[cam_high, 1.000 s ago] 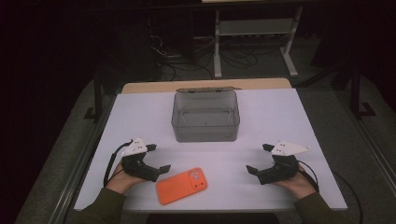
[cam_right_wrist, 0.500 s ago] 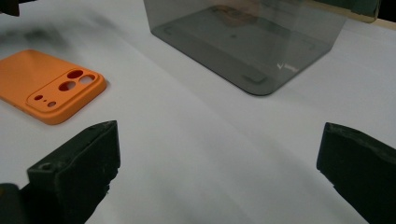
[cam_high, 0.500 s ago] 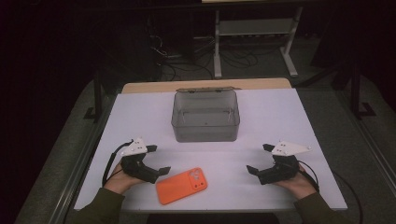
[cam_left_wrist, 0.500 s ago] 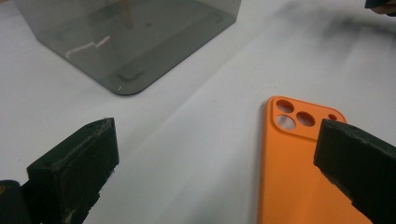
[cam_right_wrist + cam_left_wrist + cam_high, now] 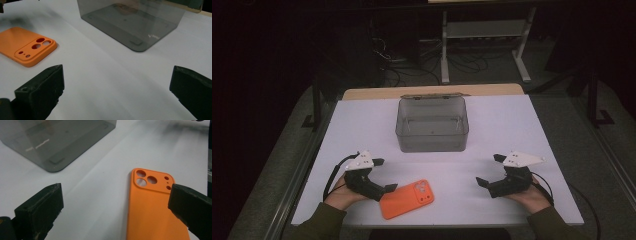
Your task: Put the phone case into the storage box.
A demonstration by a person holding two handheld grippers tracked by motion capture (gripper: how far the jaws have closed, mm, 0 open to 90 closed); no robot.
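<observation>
Lying flat on the white counter (image 5: 362, 125), near its front edge: an orange phone case (image 5: 407, 199), camera cutouts up, well apart from the smoky clear box (image 5: 432, 125) standing open farther back at the middle. Resting just beside the case's left end, left tongs (image 5: 382, 175) spread wide, one jaw hanging over the case's edge in the left gripper view, pinching nothing. Sitting well off to the case's right, right tongs (image 5: 489, 170) likewise gaping and gripping nothing.
</observation>
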